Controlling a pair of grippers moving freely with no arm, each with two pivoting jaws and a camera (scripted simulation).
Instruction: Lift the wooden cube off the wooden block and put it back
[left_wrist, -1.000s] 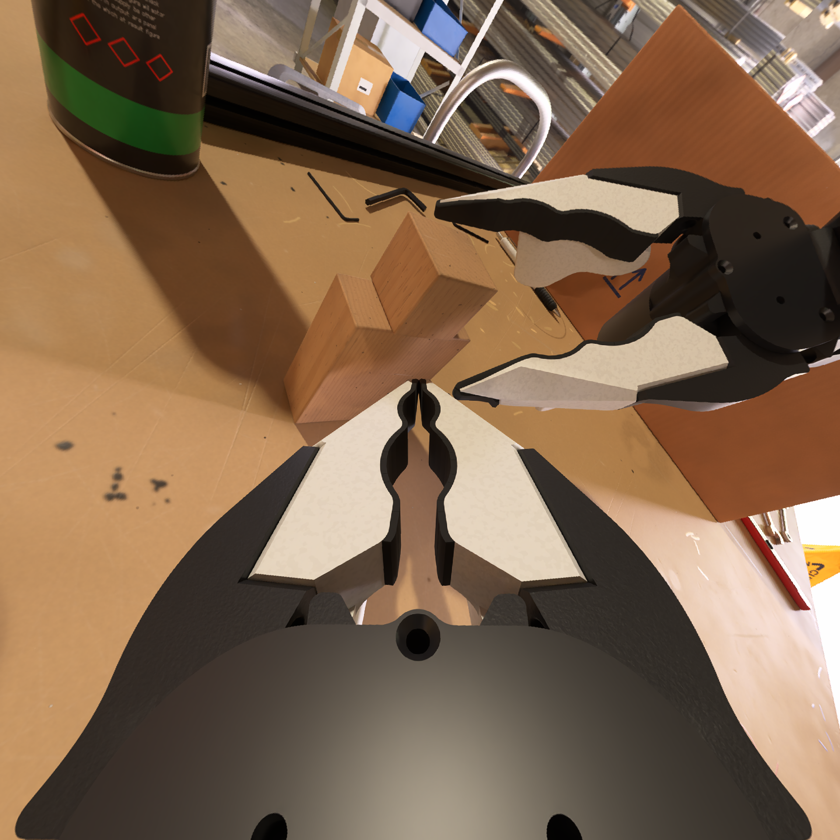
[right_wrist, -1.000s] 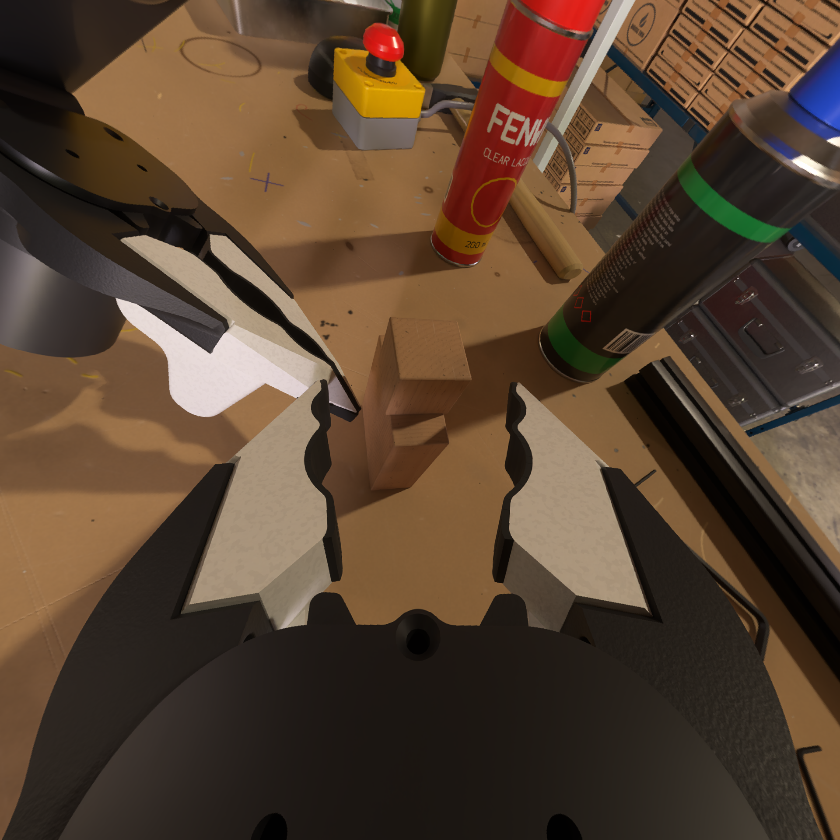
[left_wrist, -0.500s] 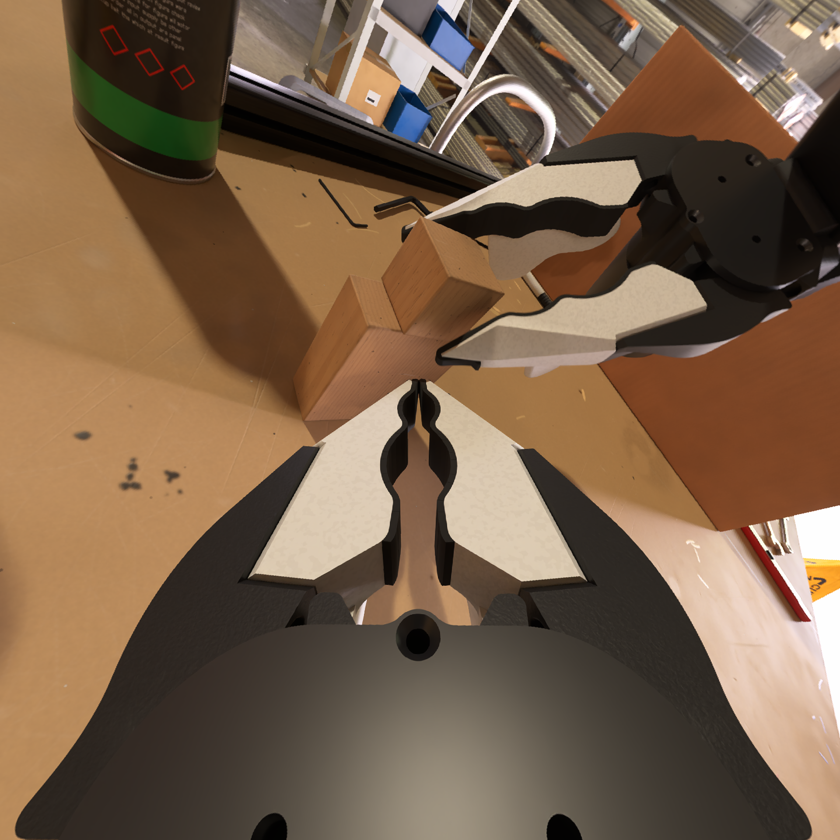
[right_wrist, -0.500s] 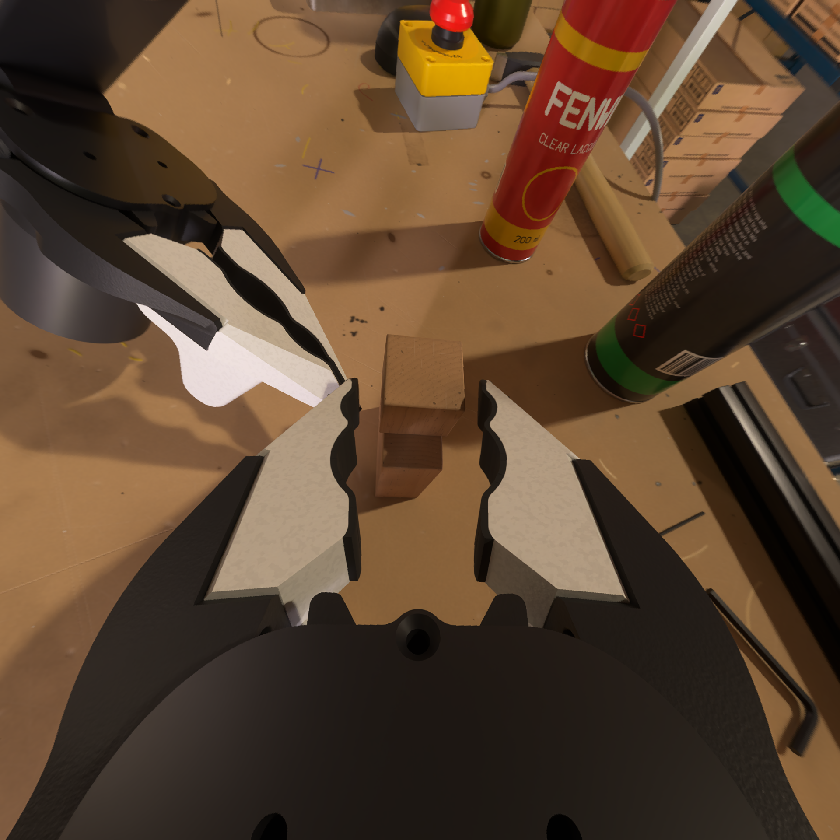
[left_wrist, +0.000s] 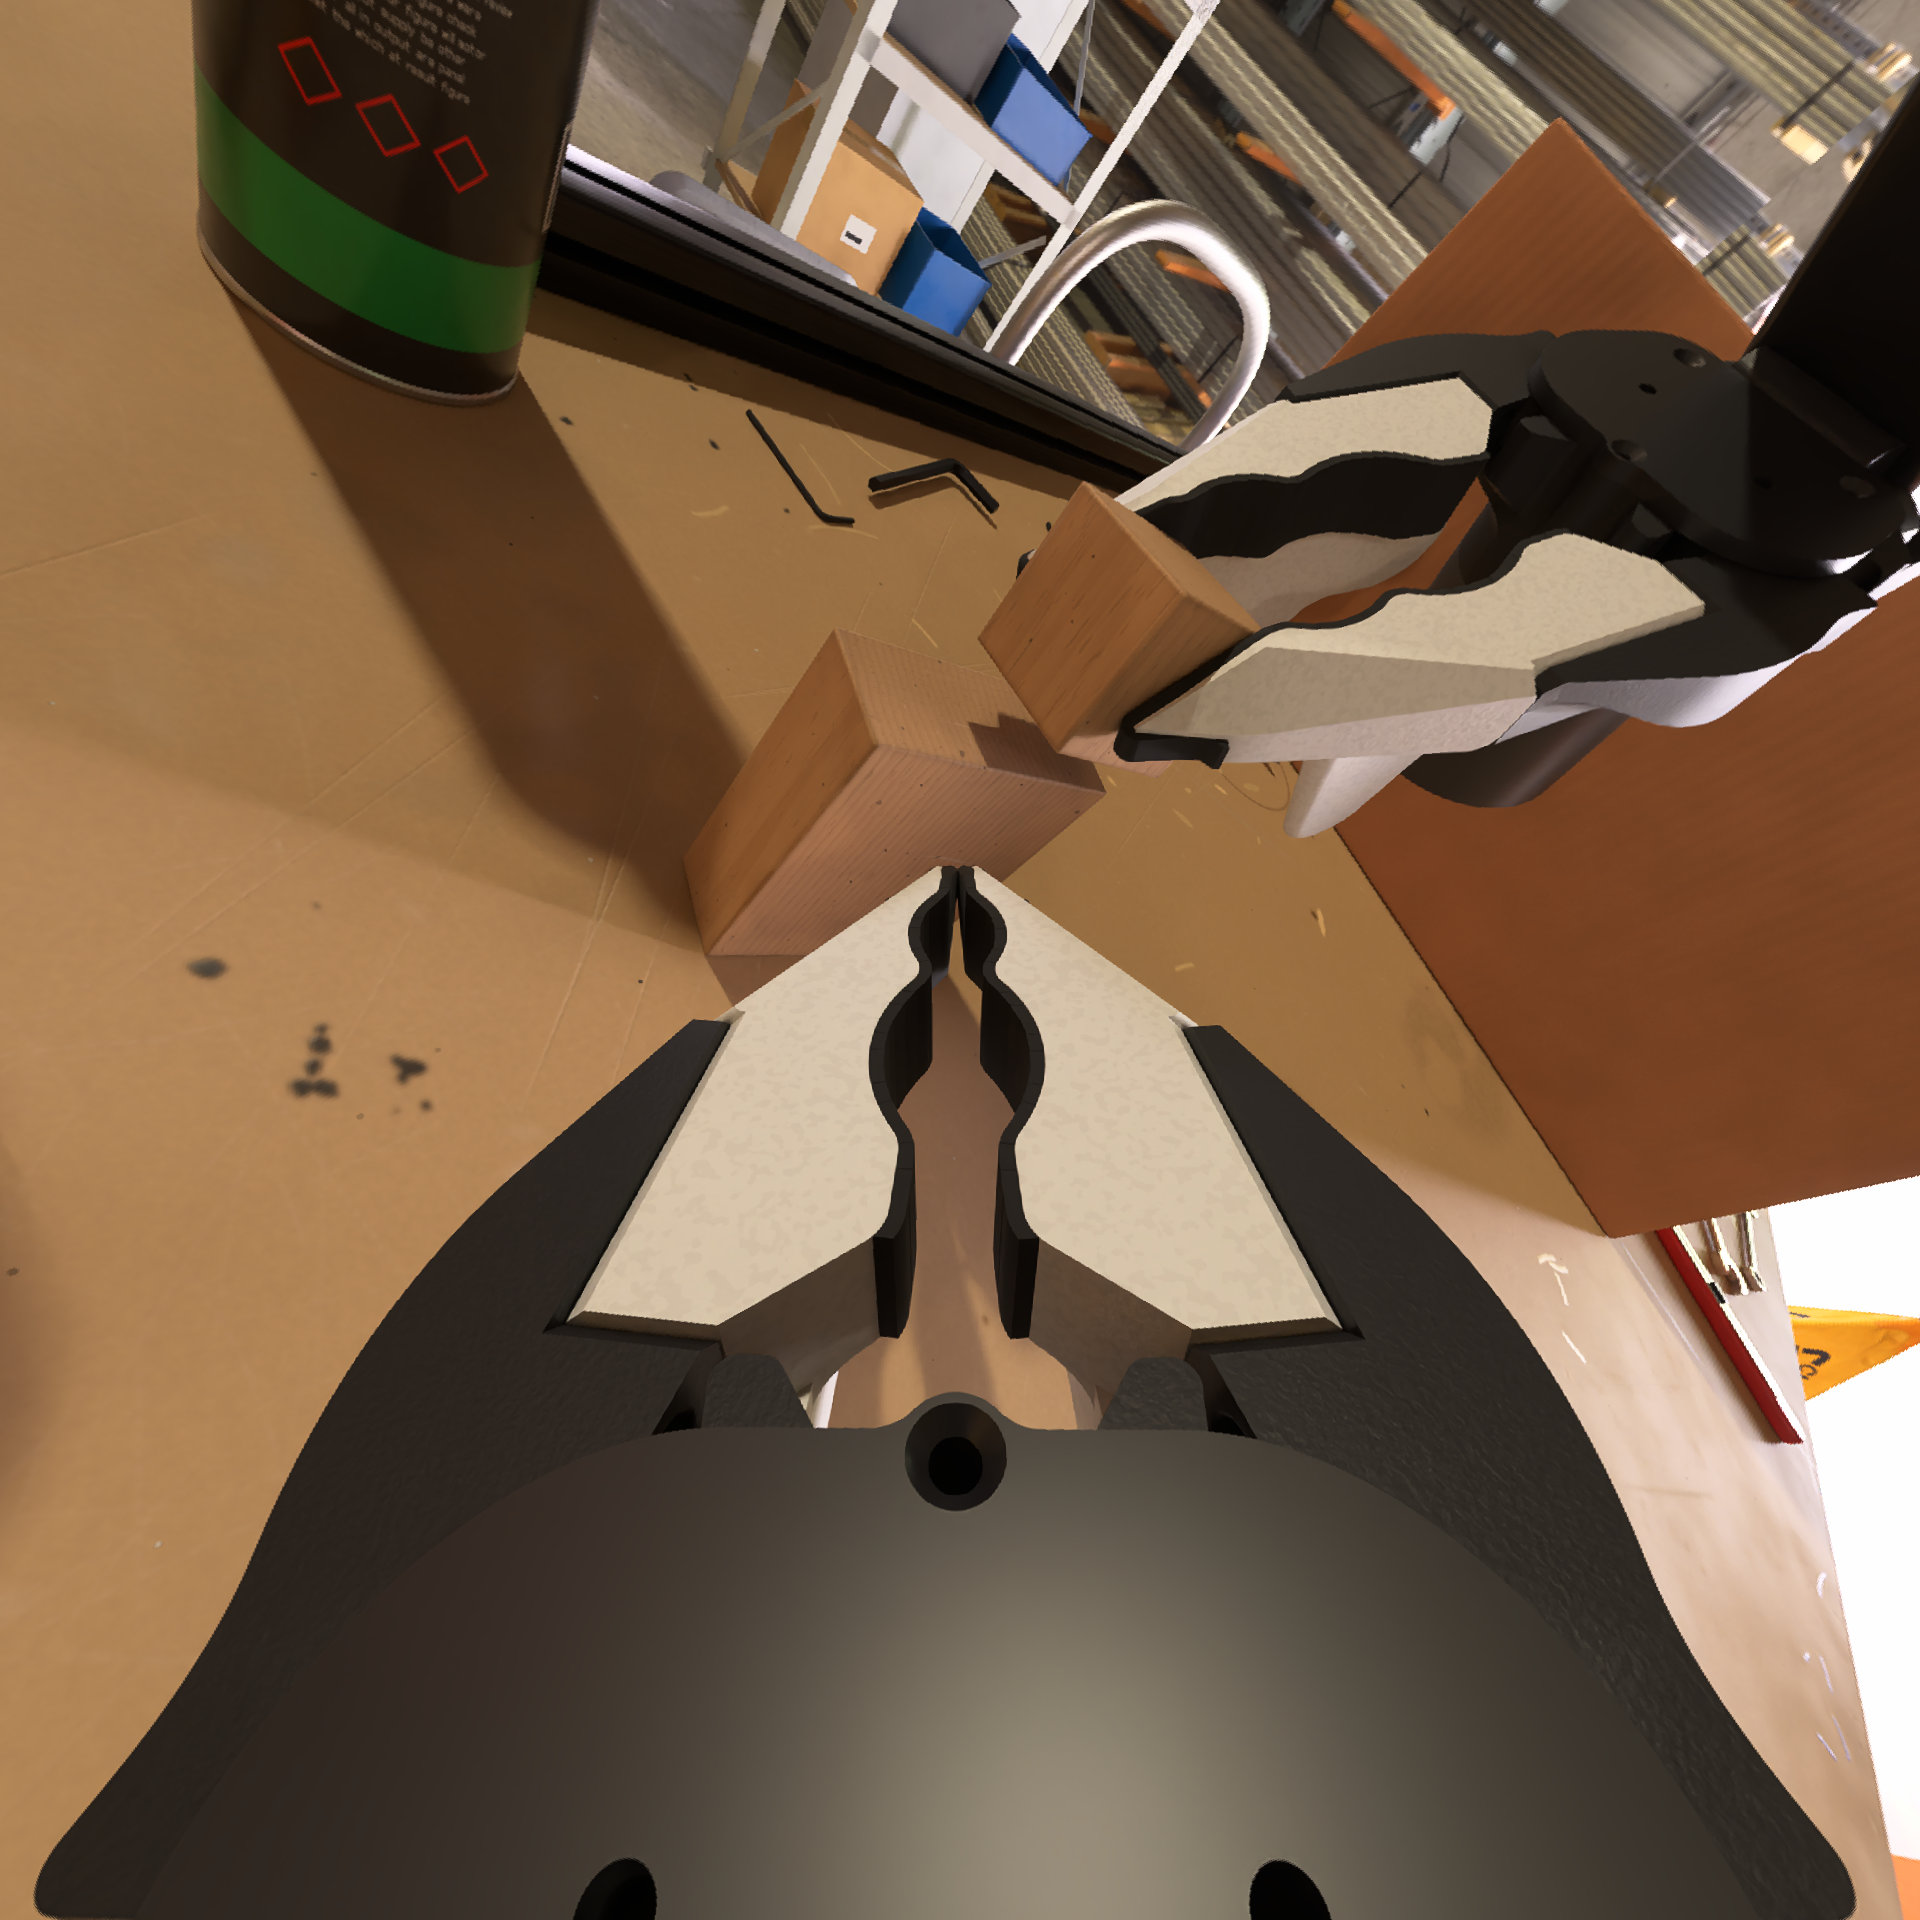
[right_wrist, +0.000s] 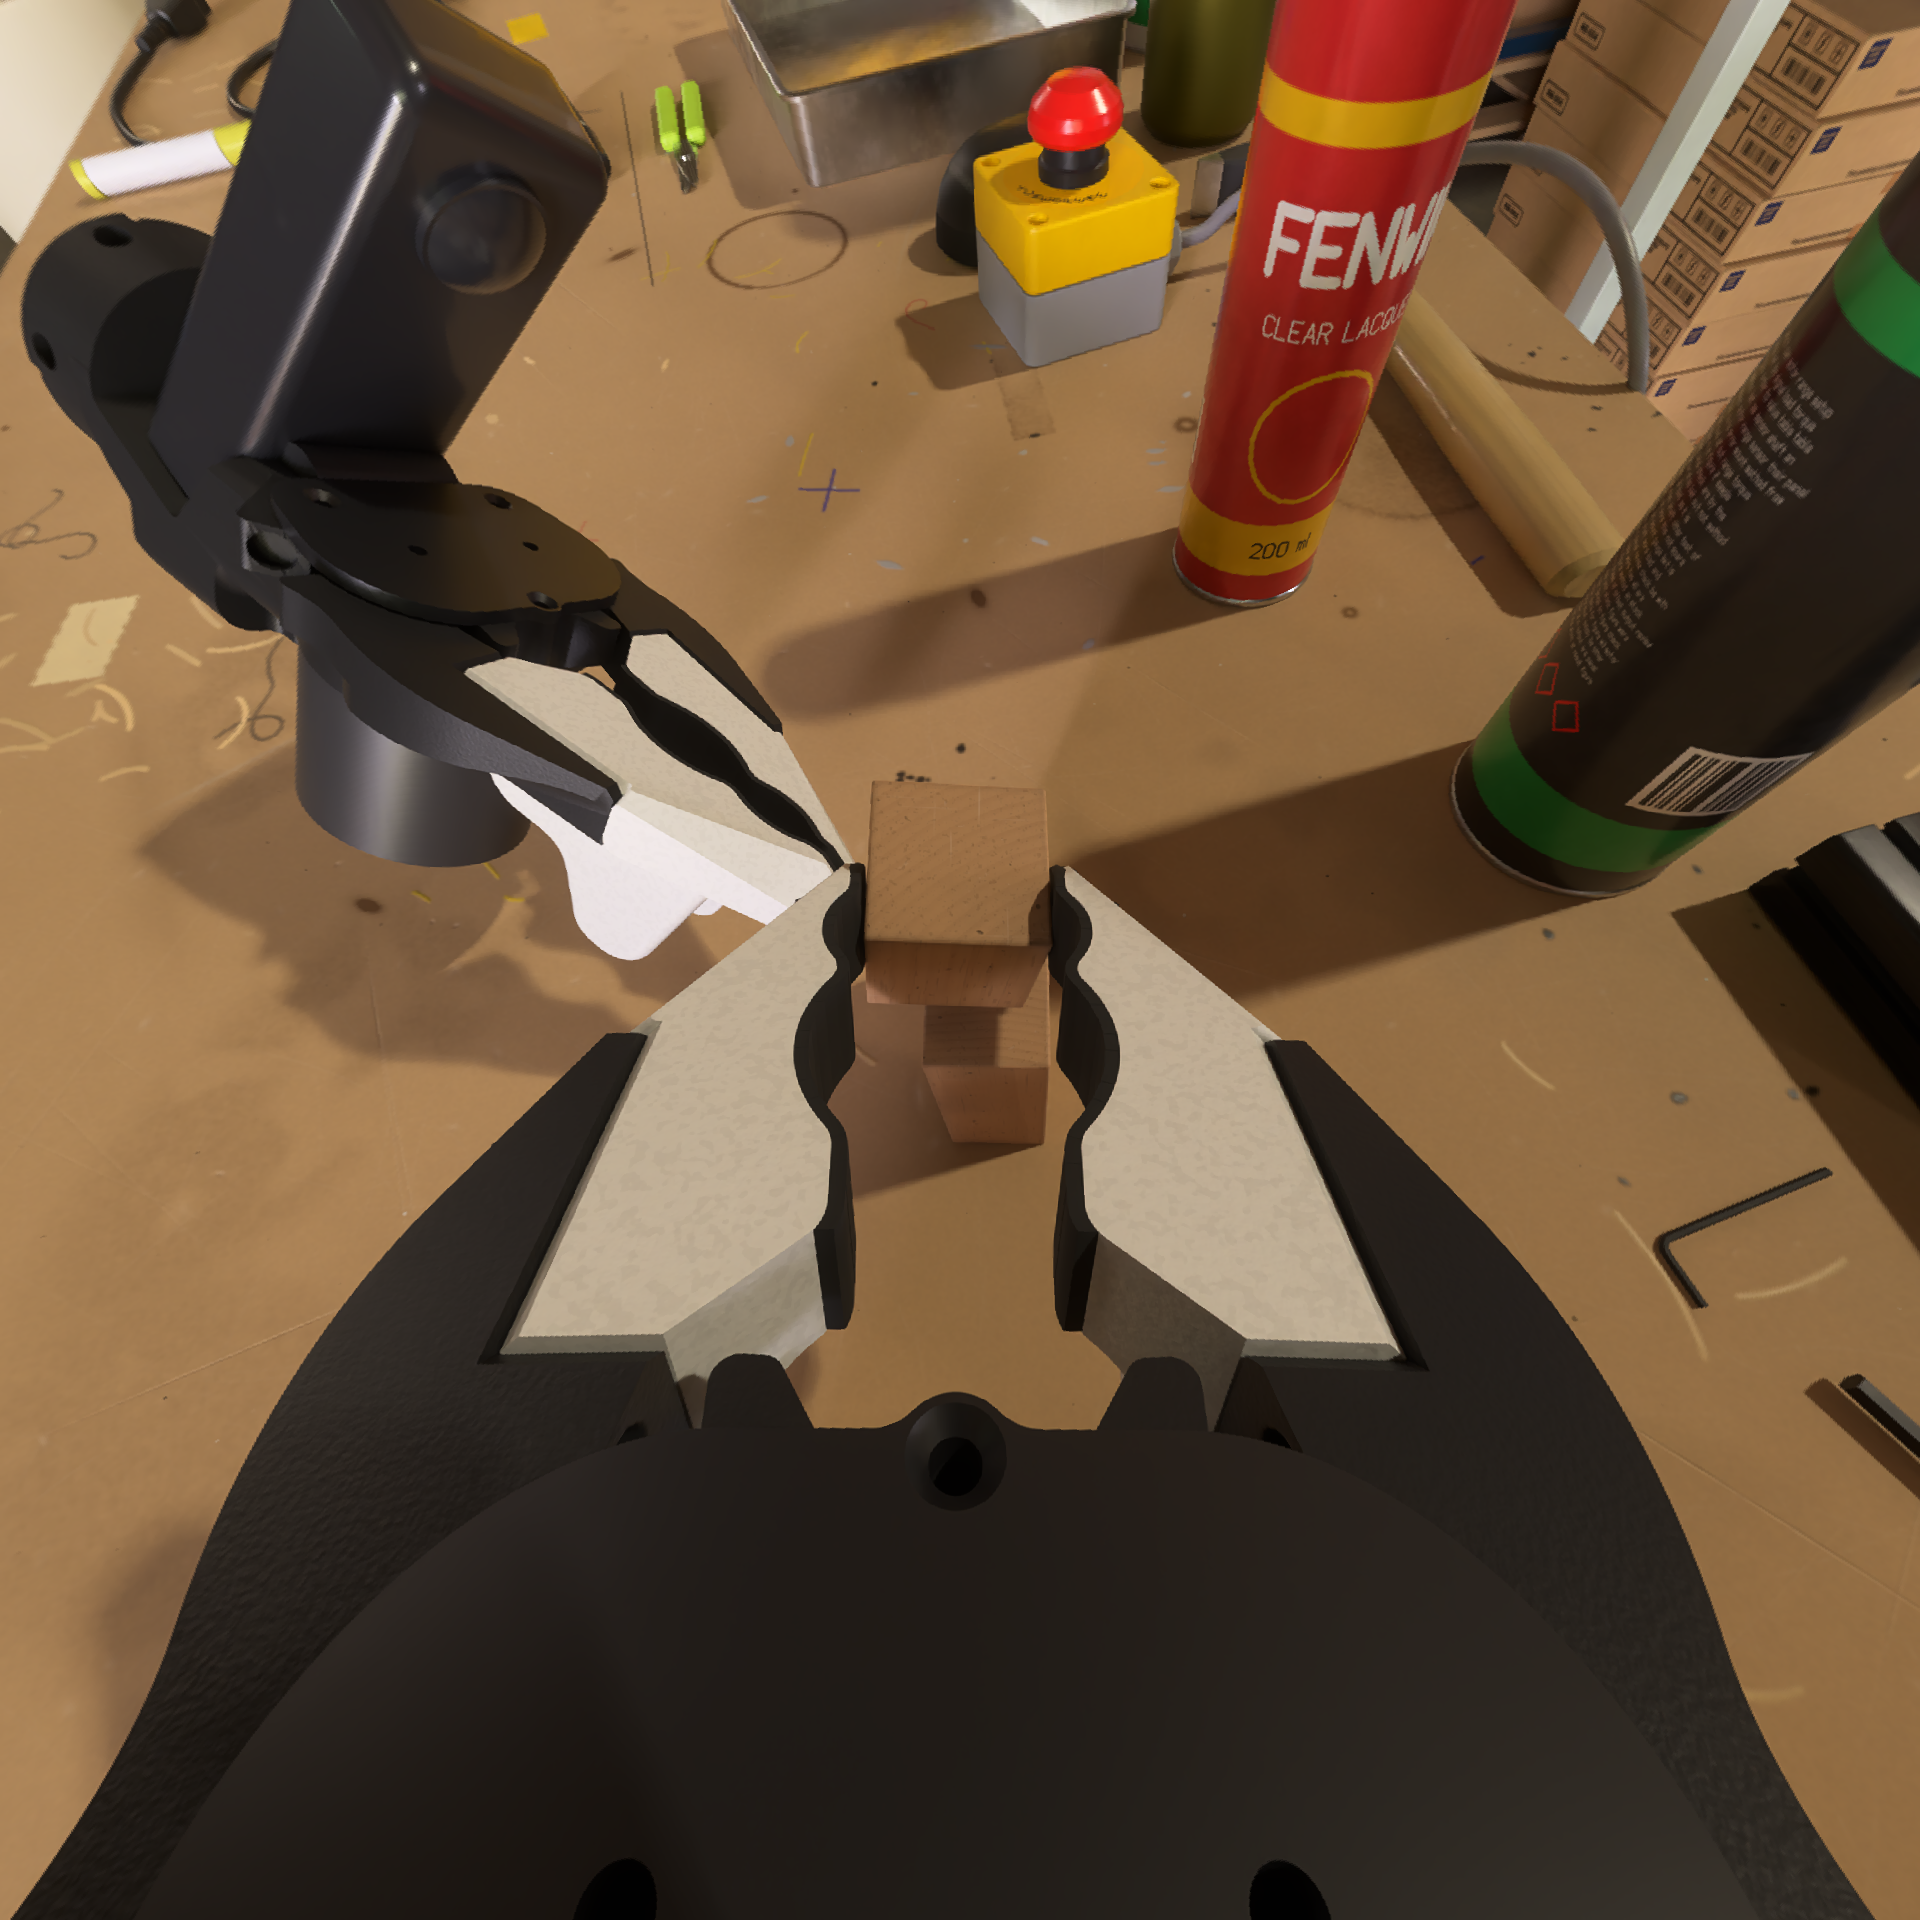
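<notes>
1. My right gripper (right_wrist: 954, 902) has closed in since a moment ago; its jaws now pinch the wooden cube (right_wrist: 956, 862), raised clear of the wooden block (left_wrist: 883, 795).
2. My left gripper (left_wrist: 954, 878), jaws pressed together, touches the block's near end.
3. The block rests on the brown counter (left_wrist: 312, 727).

The right gripper (right_wrist: 954, 894), wide open and short of the stack a second ago, has closed in and now clamps the cube (right_wrist: 956, 862) between its fingertips. The cube (left_wrist: 1107, 613), earlier seated on the block (left_wrist: 883, 790), has risen clear of the block's top, its shadow falling there. The left gripper (left_wrist: 954, 878) has edged slightly closer to the block.
</notes>
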